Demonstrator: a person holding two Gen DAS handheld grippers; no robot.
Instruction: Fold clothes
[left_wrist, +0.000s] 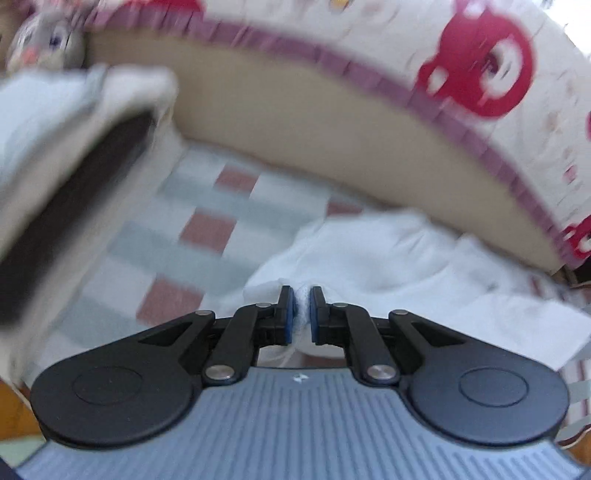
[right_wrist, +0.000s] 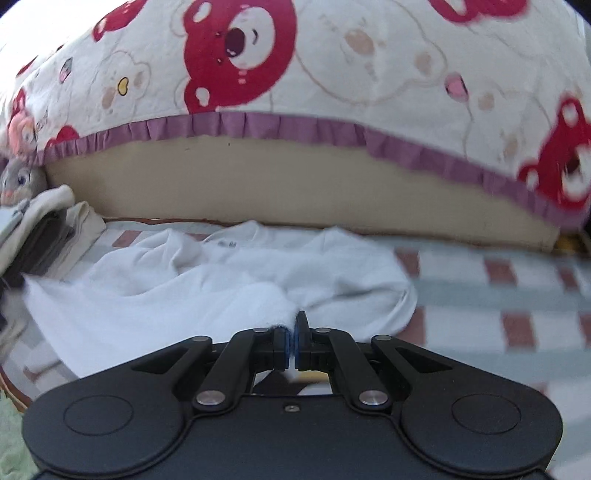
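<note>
My left gripper (left_wrist: 302, 314) pinches a bunch of the white shirt (left_wrist: 388, 258) between its blue pads. My right gripper (right_wrist: 295, 343) is squeezed almost shut on another edge of the same shirt (right_wrist: 221, 280). The shirt lies crumpled on a checked cloth (right_wrist: 498, 280) with red, white and pale green squares. Behind it runs a tan wall (right_wrist: 258, 184) under a bear blanket (right_wrist: 332, 74) with a purple frill. A stack of folded clothes (right_wrist: 48, 221) sits at the far left, with a grey bunny toy (right_wrist: 18, 179) just behind it.
</note>
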